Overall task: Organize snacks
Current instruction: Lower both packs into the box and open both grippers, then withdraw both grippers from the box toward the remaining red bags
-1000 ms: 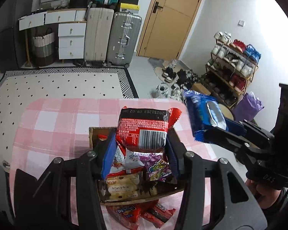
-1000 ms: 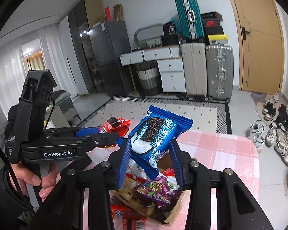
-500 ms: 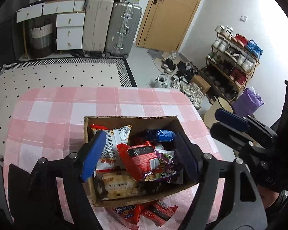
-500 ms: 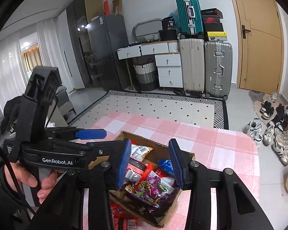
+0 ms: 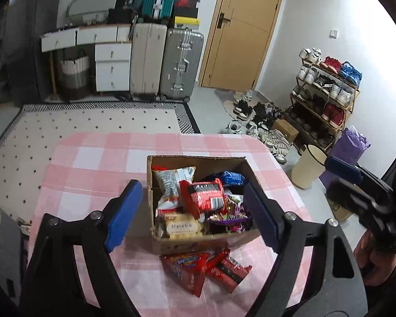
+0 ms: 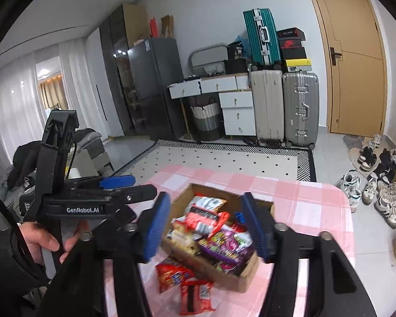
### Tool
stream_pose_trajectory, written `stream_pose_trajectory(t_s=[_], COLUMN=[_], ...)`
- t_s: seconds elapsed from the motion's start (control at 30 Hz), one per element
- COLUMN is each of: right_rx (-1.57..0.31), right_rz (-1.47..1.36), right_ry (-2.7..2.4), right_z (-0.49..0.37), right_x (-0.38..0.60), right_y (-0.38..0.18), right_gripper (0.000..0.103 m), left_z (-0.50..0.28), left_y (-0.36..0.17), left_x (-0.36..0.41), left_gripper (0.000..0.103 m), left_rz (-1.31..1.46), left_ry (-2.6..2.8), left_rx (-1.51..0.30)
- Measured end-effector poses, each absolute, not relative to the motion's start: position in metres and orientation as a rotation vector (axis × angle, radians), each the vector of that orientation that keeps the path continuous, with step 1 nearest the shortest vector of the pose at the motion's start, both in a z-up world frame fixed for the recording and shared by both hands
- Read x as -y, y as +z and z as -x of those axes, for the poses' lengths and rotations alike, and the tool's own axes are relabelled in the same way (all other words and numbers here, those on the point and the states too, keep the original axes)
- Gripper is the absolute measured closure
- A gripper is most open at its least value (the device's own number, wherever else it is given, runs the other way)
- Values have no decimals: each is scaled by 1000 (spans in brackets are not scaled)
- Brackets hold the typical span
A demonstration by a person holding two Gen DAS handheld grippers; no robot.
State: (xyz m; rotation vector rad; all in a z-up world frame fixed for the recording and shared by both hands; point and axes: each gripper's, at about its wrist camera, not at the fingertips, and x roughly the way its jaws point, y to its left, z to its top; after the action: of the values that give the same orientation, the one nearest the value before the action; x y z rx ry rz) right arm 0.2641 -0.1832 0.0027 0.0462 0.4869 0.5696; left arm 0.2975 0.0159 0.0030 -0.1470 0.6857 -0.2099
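Note:
A cardboard box (image 5: pixel 198 243) (image 6: pixel 208 266) sits on the pink checked tablecloth (image 5: pixel 92 169), full of snack packets. On top lie a red packet (image 5: pixel 206 194), a blue cookie packet (image 5: pixel 231 177), a white chip bag (image 5: pixel 171 182) and a purple candy bag (image 6: pixel 224 245). Two red packets (image 5: pixel 206 268) (image 6: pixel 187 285) lie on the cloth in front of the box. My left gripper (image 5: pixel 192 211) hangs above the box's near side, jaws opening, nothing between them. My right gripper (image 6: pixel 206 227) does the same, seen at the right edge of the left wrist view (image 5: pixel 353 182).
Beyond the table lie a dotted rug (image 5: pixel 92 119), suitcases (image 5: pixel 180 63), white drawers (image 5: pixel 111 66) and a wooden door (image 5: pixel 245 29). A shoe rack (image 5: pixel 324 97), a cream bin (image 5: pixel 307 169) and a purple bag (image 5: pixel 349 145) stand to the right. A hand (image 6: pixel 42 243) holds the left gripper's handle.
A second ago the left gripper held the red packet and the right held the blue cookie packet. Both packets now lie in the box, and both grippers have opened and drawn back.

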Motion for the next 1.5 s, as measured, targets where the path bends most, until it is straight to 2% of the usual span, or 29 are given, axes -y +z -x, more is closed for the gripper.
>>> stream_pose_trajectory(t_s=[0.13,0.2,0.23,0.43,0.57,0.7,0.87,1.0,1.23,1.5], right_rx=[-458,-423,-407,-377,-368,-371,-403,-409,-508,-637], right_rz=[-61,-102,-120,-184,-210,-216,-227,-255,-210,-163], right_ry=[584,570,569,563,545,530,525,550,510,486], right_z=[-231,-215,-206,-171,-156,-148,-146,-140,-140,-153], right_x=[182,187,189,199,204,206,206,209,196,182], right_y=[-2,-1,-2,-1,-3,-13,-34,-58,-100,-135], right_gripper=[29,16,13,13,13,13,11,2,1,1], left_z=[-265,-249,-242,-196,-172,-154,-144,-145,-133,-136], left_y=[10,16,18,35,38,32,8,-21,-83,-129], left_x=[-12,-8,-6,-3,-3,-7,-23,-31,-32,-32], left_gripper=[22,21,21,13,1,1,1,1,1,1], left_rz=[107,96,94,125,132,139,206,217,184,179], left_ry=[-173,-166,-172,-175,-191,-185,-149,-105,-44,-47], left_rx=[-635,-608,-600,-520,-505,-495,-510,-549,-599,-672])
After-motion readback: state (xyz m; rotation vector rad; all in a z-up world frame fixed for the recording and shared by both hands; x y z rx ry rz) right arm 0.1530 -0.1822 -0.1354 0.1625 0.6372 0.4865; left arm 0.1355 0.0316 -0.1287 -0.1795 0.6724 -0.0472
